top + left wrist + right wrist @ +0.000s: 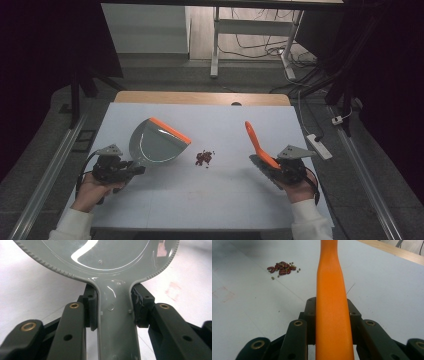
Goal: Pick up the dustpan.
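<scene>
A grey dustpan with an orange front lip lies on the white table, left of centre. My left gripper is shut on its handle from the near-left. In the left gripper view the pads clamp the grey dustpan handle on both sides, and the left gripper points at the pan. A small pile of dark red beans lies mid-table. My right gripper is shut on a long orange handle that slants up and away. In the right gripper view the orange handle runs between the pads of the right gripper, with the beans at far left.
The table's wooden far edge shows beyond the white sheet. A white power strip lies off the right edge on the floor. A desk frame and cables stand farther back. Faint red marks are on the sheet.
</scene>
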Demonstrator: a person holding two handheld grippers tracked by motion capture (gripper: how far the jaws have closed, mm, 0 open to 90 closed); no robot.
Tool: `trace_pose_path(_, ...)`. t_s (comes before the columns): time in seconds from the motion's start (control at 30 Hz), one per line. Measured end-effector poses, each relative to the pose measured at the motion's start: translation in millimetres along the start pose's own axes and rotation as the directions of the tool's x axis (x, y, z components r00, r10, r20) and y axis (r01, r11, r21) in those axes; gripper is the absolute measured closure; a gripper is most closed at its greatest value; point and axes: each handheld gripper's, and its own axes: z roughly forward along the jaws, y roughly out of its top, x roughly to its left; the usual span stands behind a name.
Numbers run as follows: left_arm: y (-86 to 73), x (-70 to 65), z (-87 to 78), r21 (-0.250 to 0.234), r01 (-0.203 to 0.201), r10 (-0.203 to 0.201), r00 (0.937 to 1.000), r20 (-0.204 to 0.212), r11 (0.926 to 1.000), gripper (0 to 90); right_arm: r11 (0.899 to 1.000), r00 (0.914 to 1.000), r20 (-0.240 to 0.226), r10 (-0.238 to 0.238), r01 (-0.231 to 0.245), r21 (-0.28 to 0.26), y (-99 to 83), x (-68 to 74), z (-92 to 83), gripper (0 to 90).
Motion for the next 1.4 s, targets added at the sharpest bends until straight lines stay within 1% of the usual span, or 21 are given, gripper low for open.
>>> trace_pose_path(0.07, -0.3, -3.3, -0.8, 0.007, -0.03, 0.03, 0.9995, 0.011, 0.9995, 61.6, 1.0, 1.0, 0.001, 0.004, -0.004, -0.002, 0.5, -0.1, -0.3, 70.3)
trace_pose_path(0.17, 1.2, -8.7, 0.2, 0.027, -0.063, 0.063, 0.998, 0.006, 0.9977, 61.6, 1.0, 1.0, 0.001, 0.003, -0.003, -0.007, 2.0, 0.3, -0.2, 70.3)
trace_pose_path(0.33, 6.3, -12.0, 5.6, 0.058, -0.099, 0.097, 0.9947, 0.037, 0.9934, 61.6, 1.0, 1.0, 0.0, 0.008, -0.008, -0.018, 6.7, 0.2, 1.7, 70.3)
trace_pose_path(0.47, 15.9, -12.8, 8.0, 0.06, -0.11, 0.108, 0.9935, 0.038, 0.9922, 61.6, 0.999, 0.9998, -0.005, 0.02, -0.02, -0.041, 17.0, 0.1, 4.3, 70.3)
trace_pose_path(0.5, 21.2, -14.1, 8.7, 0.06, -0.126, 0.123, 0.9914, 0.044, 0.9902, 61.6, 0.999, 0.9998, -0.004, 0.019, -0.019, -0.047, 19.9, 0.3, 5.2, 70.3)
trace_pose_path(0.53, 21.2, -14.1, 8.7, 0.06, -0.126, 0.123, 0.9914, 0.044, 0.9902, 61.6, 0.999, 0.9998, -0.004, 0.019, -0.019, -0.047, 19.9, 0.3, 5.2, 70.3)
trace_pose_path(0.57, 23.0, -14.5, 8.7, 0.064, -0.134, 0.131, 0.9903, 0.046, 0.9889, 61.6, 0.999, 0.9998, -0.005, 0.021, -0.021, -0.05, 25.1, 1.3, 6.7, 70.3)
trace_pose_path(0.6, 25.1, -14.4, 8.3, 0.065, -0.138, 0.135, 0.9894, 0.054, 0.9883, 61.6, 0.998, 0.9996, -0.007, 0.029, -0.029, -0.054, 27.5, 2.0, 7.7, 70.3)
trace_pose_path(0.67, 25.7, -13.7, 8.1, 0.062, -0.134, 0.131, 0.9897, 0.059, 0.9891, 61.6, 0.999, 0.9996, -0.009, 0.027, -0.028, -0.046, 30.1, 3.0, 9.1, 70.3)
trace_pose_path(0.7, 26.2, -12.7, 8.3, 0.061, -0.129, 0.125, 0.9901, 0.064, 0.9897, 61.6, 1.0, 0.9999, -0.009, 0.007, -0.007, -0.029, 36.0, 5.5, 13.2, 70.4)
trace_pose_path(0.73, 26.5, -11.7, 8.7, 0.065, -0.127, 0.123, 0.9902, 0.066, 0.9897, 61.6, 1.0, 0.9999, -0.009, 0.007, -0.007, -0.029, 36.0, 5.5, 13.2, 70.4)
trace_pose_path(0.8, 26.3, -9.9, 10.3, 0.074, -0.125, 0.12, 0.9902, 0.072, 0.9894, 61.6, 1.0, 0.9996, -0.026, -0.009, 0.009, -0.017, 44.8, 7.9, 21.3, 70.3)
trace_pose_path(0.83, 25.2, -8.7, 11.3, 0.091, -0.132, 0.126, 0.9894, 0.073, 0.987, 61.5, 1.0, 0.9995, -0.03, -0.011, 0.011, -0.013, 47.0, 8.6, 24.4, 70.4)
trace_pose_path(0.9, 24.4, -8.4, 11.4, 0.098, -0.134, 0.127, 0.9892, 0.073, 0.9862, 61.5, 1.0, 0.9994, -0.031, -0.014, 0.014, -0.011, 48.6, 9.2, 27.8, 70.4)
trace_pose_path(0.93, 23.5, -8.6, 11.6, 0.099, -0.13, 0.123, 0.9898, 0.072, 0.9865, 61.6, 1.0, 0.9991, -0.038, -0.02, 0.019, -0.003, 50.1, 10.6, 34.5, 70.3)
trace_pose_path(0.97, 22.8, -8.3, 11.5, 0.104, -0.134, 0.127, 0.9893, 0.072, 0.9855, 61.6, 1.0, 0.9991, -0.038, -0.02, 0.019, -0.003, 50.1, 10.6, 34.5, 70.3)
trace_pose_path(1.07, 21.1, -8.6, 11.6, 0.116, -0.14, 0.133, 0.9886, 0.072, 0.9833, 61.5, 1.0, 0.9989, -0.042, -0.018, 0.019, 0.006, 51.4, 14.0, 45.4, 70.4)
trace_pose_path(1.2, 19.8, -10.9, 12.6, 0.133, -0.169, 0.157, 0.9831, 0.094, 0.9766, 61.5, 1.0, 0.9984, -0.053, -0.018, 0.018, 0.001, 54.1, 15.5, 52.5, 70.4)
trace_pose_path(1.23, 19.7, -12.4, 13.1, 0.139, -0.178, 0.164, 0.9811, 0.102, 0.9743, 61.5, 1.0, 0.9982, -0.058, -0.016, 0.016, 0.002, 57.4, 16.9, 56.5, 70.4)
trace_pose_path(1.3, 19.7, -13.1, 13.6, 0.142, -0.18, 0.167, 0.9806, 0.104, 0.9734, 61.5, 1.0, 0.998, -0.061, -0.016, 0.016, -0.002, 59.5, 17.2, 58.5, 70.4)
trace_pose_path(1.4, 20.0, -13.6, 16.8, 0.157, -0.188, 0.171, 0.9789, 0.112, 0.9695, 61.5, 1.0, 0.9973, -0.073, -0.011, 0.011, -0.009, 69.9, 18.9, 67.8, 70.4)
